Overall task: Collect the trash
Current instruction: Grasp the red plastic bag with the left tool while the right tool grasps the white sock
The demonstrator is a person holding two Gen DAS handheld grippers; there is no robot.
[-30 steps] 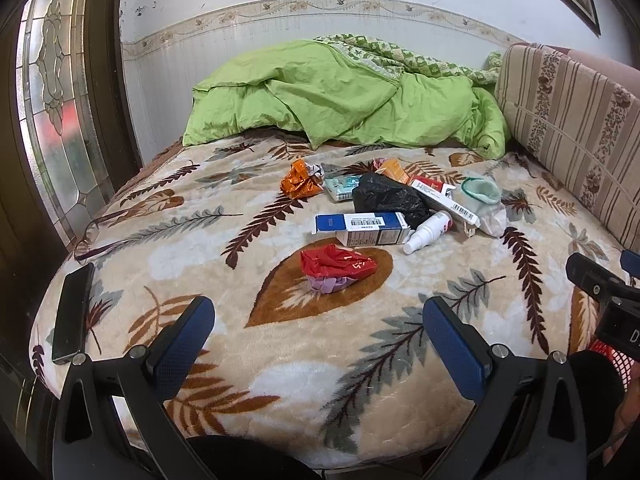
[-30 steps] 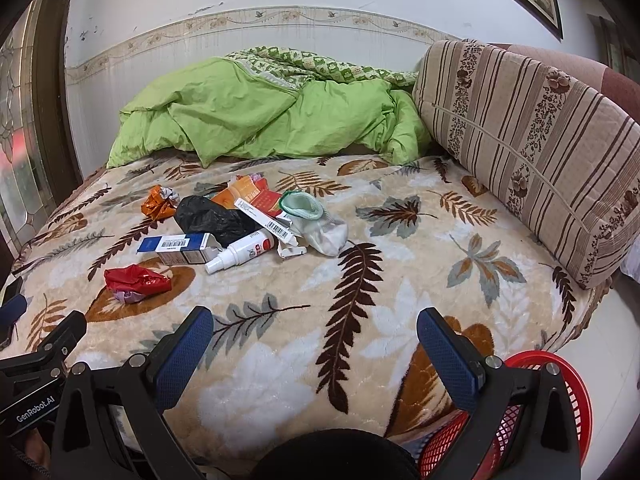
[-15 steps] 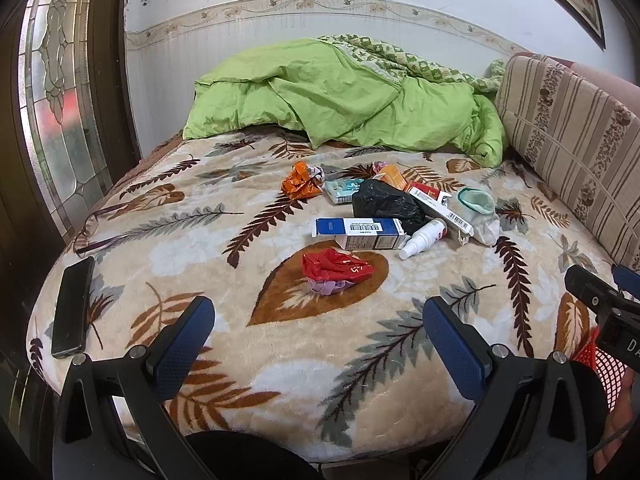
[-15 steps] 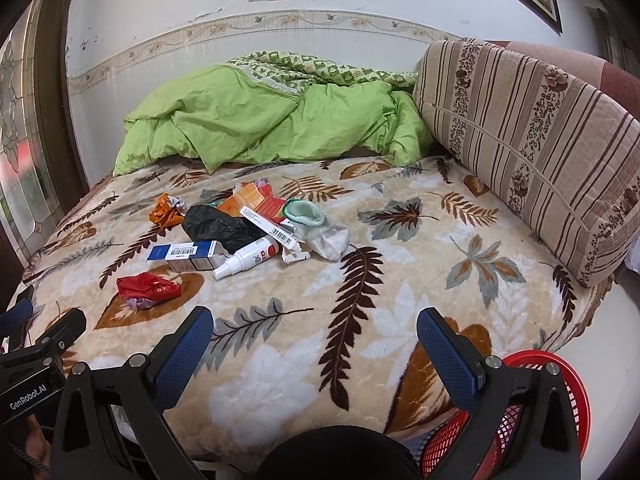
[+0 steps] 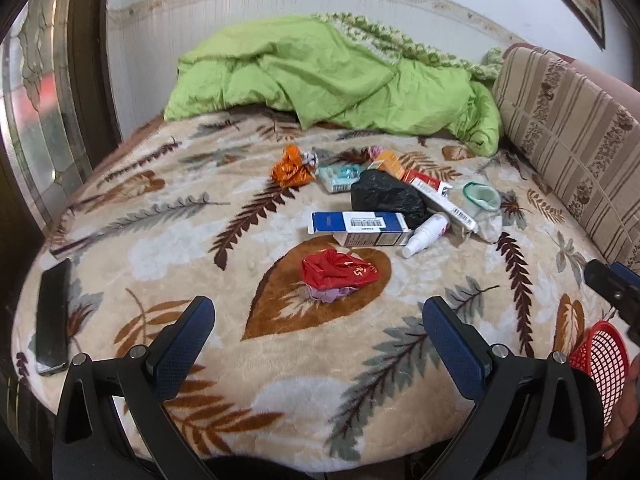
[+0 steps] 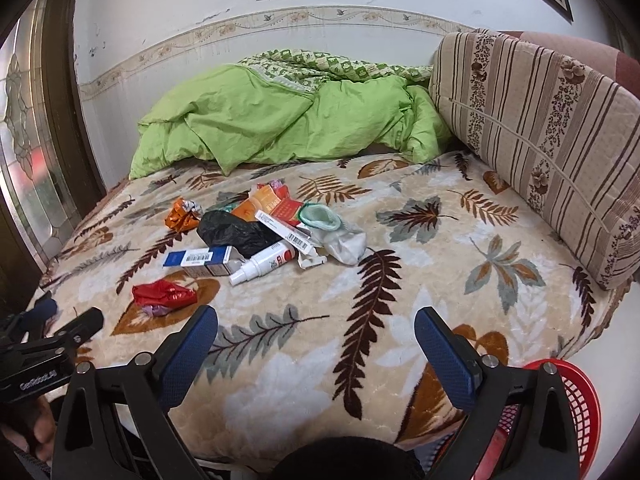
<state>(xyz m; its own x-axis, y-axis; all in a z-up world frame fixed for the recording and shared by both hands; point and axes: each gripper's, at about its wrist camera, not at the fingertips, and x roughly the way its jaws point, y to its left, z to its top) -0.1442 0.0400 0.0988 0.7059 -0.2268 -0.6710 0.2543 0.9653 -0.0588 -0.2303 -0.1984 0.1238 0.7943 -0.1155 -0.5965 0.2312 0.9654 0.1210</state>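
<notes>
Both grippers hang at the near edge of a bed (image 5: 224, 364) covered by a leaf-print blanket. The left gripper (image 5: 316, 332) and right gripper (image 6: 316, 340) each stand wide apart, holding nothing. The trash lies in a loose cluster mid-bed: a crumpled red wrapper (image 5: 338, 272) nearest, then a blue-and-white box (image 5: 360, 227), a white spray bottle (image 5: 426, 234), a black bag (image 5: 386, 198) and an orange wrapper (image 5: 290, 168). The items behind the bag overlap and are hard to tell apart. A red mesh basket (image 6: 580, 404) sits past the bed's right corner, largely hidden by the right gripper's frame. A dark phone (image 5: 52, 314) lies at the bed's left edge.
</notes>
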